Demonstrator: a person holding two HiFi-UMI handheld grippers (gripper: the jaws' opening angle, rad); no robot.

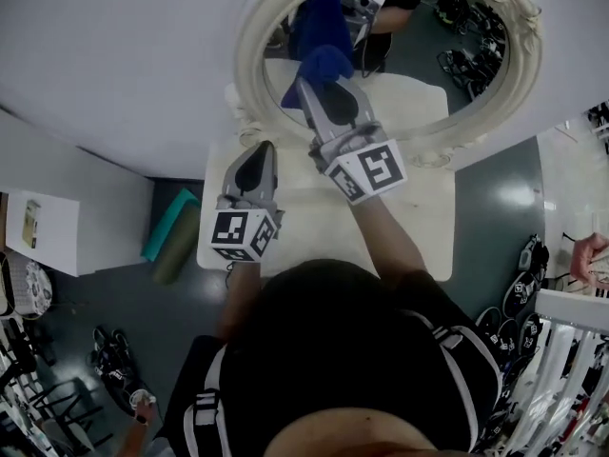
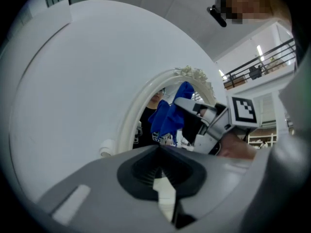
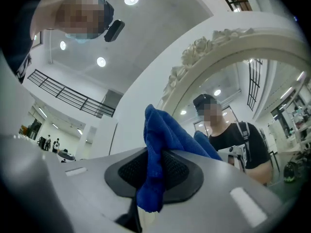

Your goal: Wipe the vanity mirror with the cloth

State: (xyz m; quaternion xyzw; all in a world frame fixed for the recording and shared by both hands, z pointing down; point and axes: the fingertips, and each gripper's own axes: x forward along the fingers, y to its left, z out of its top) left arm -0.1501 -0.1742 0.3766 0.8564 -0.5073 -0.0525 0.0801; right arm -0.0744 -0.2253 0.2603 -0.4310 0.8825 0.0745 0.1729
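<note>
Head view: I am holding my right gripper [image 1: 309, 89] clamped on a soft, crumpled blue cloth [image 1: 324, 63], pressing it against an oval vanity mirror with an ornate cream frame [image 1: 249, 27].
Left gripper view: my left gripper [image 2: 158, 149] is resting with jaws together, empty.
Right gripper view: the jaws are pinching the bunched cloth.

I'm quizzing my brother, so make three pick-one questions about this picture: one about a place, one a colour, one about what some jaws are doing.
1. Where is the cloth?
A. On the floor.
B. Between the jaws of the right gripper.
C. On the table.
2. What colour is it?
A. Red.
B. Yellow.
C. Blue.
3. The jaws of the left gripper are:
A. together, empty.
B. wide apart.
C. holding a sponge.
Answers: B, the right gripper view shows it pinched there; C, blue in every view; A, the left gripper view shows them closed on nothing.
</note>
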